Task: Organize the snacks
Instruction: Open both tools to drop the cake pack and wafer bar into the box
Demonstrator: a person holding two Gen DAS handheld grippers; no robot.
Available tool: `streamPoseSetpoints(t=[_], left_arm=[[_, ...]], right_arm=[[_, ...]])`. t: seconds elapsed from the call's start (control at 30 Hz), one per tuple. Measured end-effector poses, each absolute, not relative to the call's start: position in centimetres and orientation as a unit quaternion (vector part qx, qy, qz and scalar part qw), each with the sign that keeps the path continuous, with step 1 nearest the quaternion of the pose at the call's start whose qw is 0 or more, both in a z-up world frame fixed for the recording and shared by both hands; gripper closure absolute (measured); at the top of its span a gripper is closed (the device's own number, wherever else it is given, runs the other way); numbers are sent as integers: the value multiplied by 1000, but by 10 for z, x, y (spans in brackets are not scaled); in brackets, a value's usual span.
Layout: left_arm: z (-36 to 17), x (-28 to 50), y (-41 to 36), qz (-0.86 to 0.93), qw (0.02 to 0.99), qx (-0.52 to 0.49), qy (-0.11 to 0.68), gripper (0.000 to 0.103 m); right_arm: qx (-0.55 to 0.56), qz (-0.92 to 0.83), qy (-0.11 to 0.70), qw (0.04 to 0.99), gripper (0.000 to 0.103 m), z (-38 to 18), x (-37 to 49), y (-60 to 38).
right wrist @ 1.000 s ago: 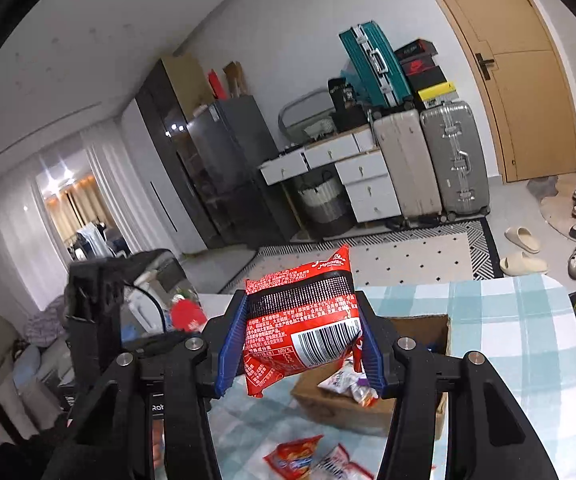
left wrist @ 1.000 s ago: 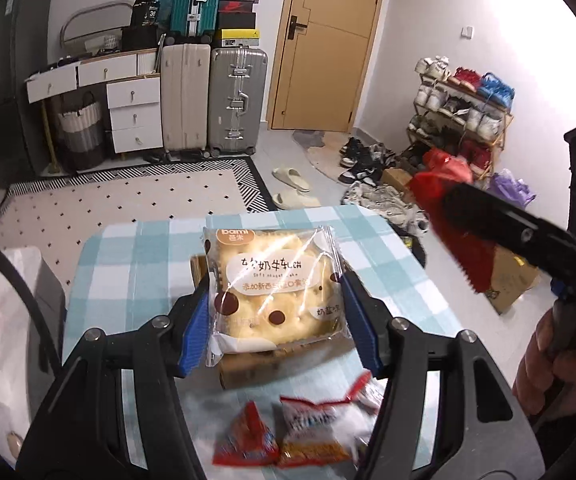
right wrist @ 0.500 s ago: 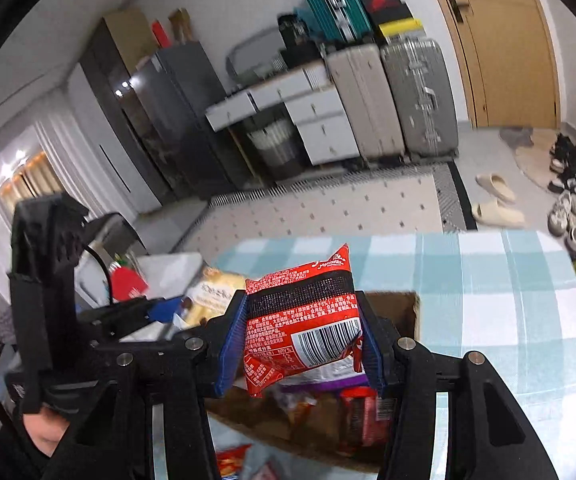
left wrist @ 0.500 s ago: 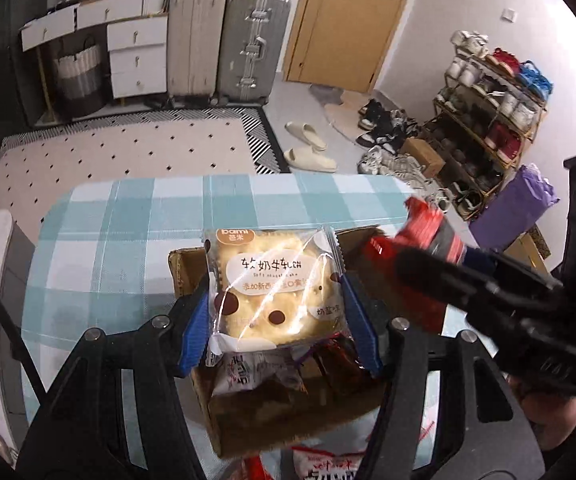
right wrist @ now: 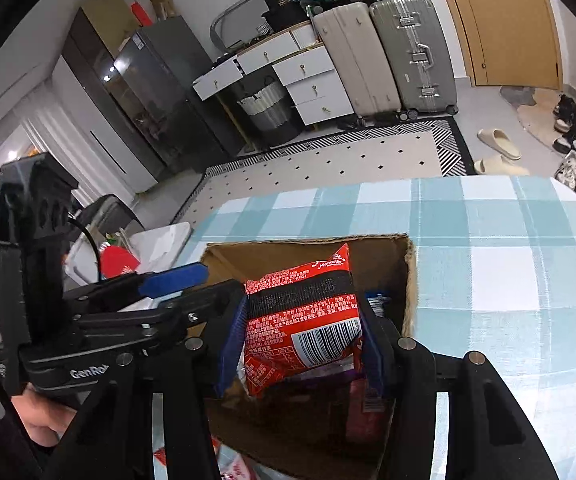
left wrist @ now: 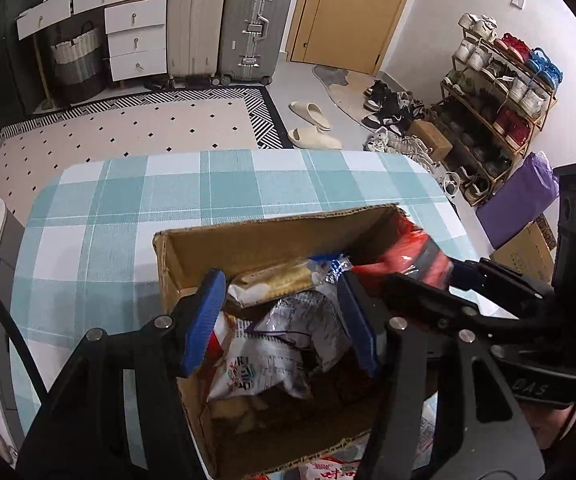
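Both hand-held grippers have been lowered over the cardboard box [left wrist: 255, 240] on the checked tabletop [left wrist: 127, 208]. No bread packet [left wrist: 275, 280] is pinched by the left hand-held gripper [left wrist: 279, 320] any longer; it lies in the box between the closing, untouching jaws. The red snack bag [right wrist: 302, 320], inside the box, is flanked by the right hand-held gripper [right wrist: 302, 340], whose jaws are opening.

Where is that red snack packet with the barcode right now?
In the right wrist view, the red packet sits between the opening right gripper's blue pads, above the open cardboard box on the checked tablecloth.
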State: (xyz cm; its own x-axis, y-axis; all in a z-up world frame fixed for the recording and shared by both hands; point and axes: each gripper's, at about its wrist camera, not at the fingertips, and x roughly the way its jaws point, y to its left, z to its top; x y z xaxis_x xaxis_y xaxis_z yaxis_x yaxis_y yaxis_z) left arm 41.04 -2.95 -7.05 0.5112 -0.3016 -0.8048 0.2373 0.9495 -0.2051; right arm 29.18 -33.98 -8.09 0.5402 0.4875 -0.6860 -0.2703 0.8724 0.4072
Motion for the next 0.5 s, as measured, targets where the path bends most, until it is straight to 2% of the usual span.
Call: streamPoseSetpoints(t=[0.1,0.2,0.4,0.43,0.5], left_arm=[[-69,403,-26,-148,868,-28,473,47],[-61,390,-21,-145,871,-26,469,47],[-38,357,-11,-138,882,-24,449,46],[-35,352,-9,-138,884,-24,446,45],[-26,337,-6,-133,889,-20,437,36]], right_arm=[[111,208,422,875,47,-78,288,-338],[101,203,412,882,38,-70,281,-338],[116,217,387,889,35,-45,255,-344],[118,218,383,890,32,-40,250,-345],[114,217,372,895,31,-29,237,-346]])
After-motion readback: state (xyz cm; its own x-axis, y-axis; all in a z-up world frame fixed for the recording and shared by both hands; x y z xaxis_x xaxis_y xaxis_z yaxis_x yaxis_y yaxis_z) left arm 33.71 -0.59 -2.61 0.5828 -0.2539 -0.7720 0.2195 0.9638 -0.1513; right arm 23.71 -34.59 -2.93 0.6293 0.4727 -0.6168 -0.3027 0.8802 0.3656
